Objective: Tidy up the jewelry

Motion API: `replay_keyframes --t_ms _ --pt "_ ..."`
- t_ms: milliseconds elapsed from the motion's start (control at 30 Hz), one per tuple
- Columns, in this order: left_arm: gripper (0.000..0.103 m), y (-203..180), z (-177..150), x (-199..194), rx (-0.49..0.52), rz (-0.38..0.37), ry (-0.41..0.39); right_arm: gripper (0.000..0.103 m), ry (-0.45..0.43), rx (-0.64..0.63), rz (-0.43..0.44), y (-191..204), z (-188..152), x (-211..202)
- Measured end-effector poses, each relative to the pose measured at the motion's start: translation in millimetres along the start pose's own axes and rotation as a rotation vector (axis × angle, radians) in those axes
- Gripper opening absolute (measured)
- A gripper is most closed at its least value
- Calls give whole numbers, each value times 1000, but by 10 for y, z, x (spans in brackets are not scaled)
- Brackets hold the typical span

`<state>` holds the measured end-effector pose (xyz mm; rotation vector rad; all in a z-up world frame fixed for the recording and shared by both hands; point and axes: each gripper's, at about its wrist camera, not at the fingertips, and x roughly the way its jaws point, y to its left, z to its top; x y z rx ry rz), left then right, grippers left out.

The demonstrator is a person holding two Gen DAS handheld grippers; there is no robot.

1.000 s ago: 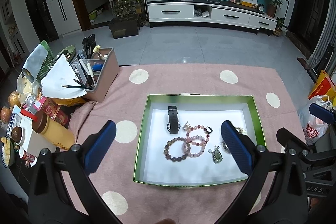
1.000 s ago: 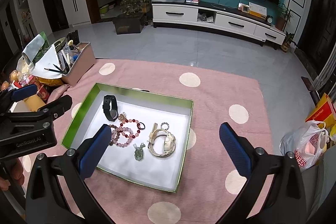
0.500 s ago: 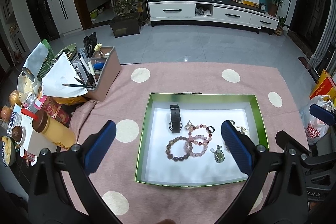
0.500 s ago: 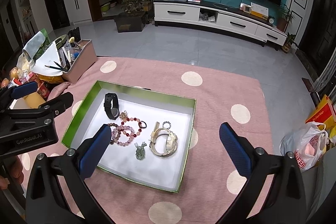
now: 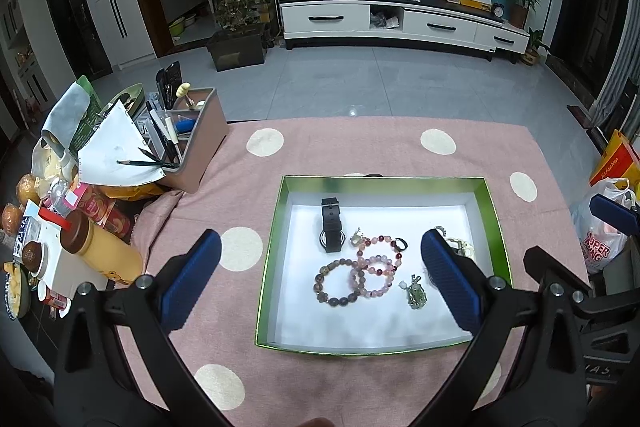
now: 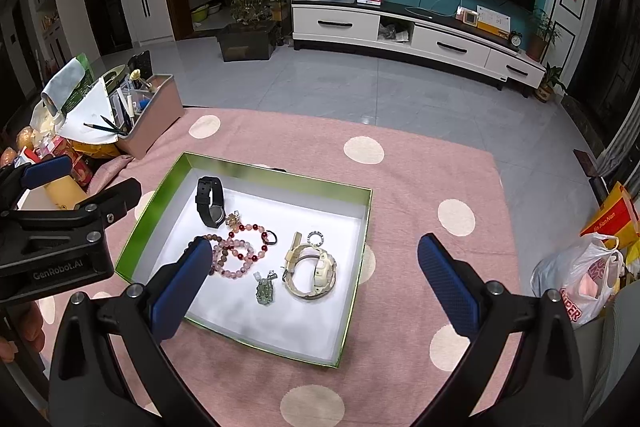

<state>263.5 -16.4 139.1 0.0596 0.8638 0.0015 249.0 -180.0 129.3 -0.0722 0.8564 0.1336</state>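
Note:
A green-rimmed box point(image 5: 280, 219) point(image 6: 362, 223) with a white floor lies on the pink dotted cloth. In it lie a black watch point(image 5: 331, 230) point(image 6: 210, 201), a brown bead bracelet point(image 5: 336, 284), pink and red bead bracelets point(image 5: 374, 269) point(image 6: 240, 253), a green pendant point(image 5: 416, 293) point(image 6: 265, 289), a cream watch point(image 6: 314, 271) and a small ring point(image 6: 317, 238). My left gripper point(image 5: 320, 285) is open and empty above the box's left half. My right gripper point(image 6: 314, 287) is open and empty above the box's right part.
A brown organiser point(image 5: 196, 143) with pens and paper stands at the cloth's far left corner. Bottles and snack packs point(image 5: 80, 227) crowd the left edge. A plastic bag point(image 6: 580, 279) sits to the right. The left gripper's body point(image 6: 56, 235) shows at the right wrist view's left.
Both grippers have drifted slightly, so the box sits a little lower and more to the right in each view. Both stay open and empty; the jewelry has not moved.

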Motion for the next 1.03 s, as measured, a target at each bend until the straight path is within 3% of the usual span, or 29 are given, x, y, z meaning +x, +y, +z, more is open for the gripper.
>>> replay_keyframes --t_ms 1033 --pt "101 66 -15 20 -19 26 13 102 -6 -2 -11 -31 -15 -19"
